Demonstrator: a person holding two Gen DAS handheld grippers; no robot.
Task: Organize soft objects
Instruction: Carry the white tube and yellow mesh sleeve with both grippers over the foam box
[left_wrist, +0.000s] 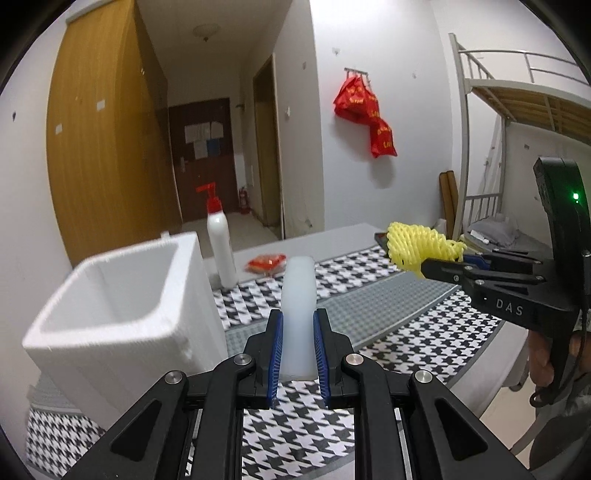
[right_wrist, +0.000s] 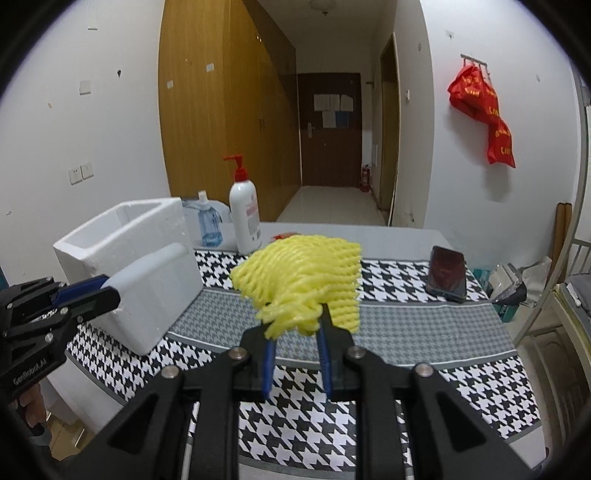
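My left gripper (left_wrist: 298, 321) is shut on a pale white foam block (left_wrist: 299, 314) and holds it above the table, just right of the white styrofoam box (left_wrist: 122, 306). In the right wrist view the left gripper (right_wrist: 107, 290) holds the foam block (right_wrist: 147, 267) in front of the box (right_wrist: 129, 236). My right gripper (right_wrist: 293, 321) is shut on a yellow foam net (right_wrist: 303, 280) held above the middle of the table. In the left wrist view the right gripper (left_wrist: 424, 264) with the net (left_wrist: 421, 243) is at the right.
The table has a houndstooth cloth (right_wrist: 424, 332). A white pump bottle (right_wrist: 243, 214) and a blue bottle (right_wrist: 208, 225) stand behind the box. A phone (right_wrist: 447, 273) lies at the right. A red packet (left_wrist: 267, 263) lies at the back. A bunk bed (left_wrist: 517, 110) stands at the right.
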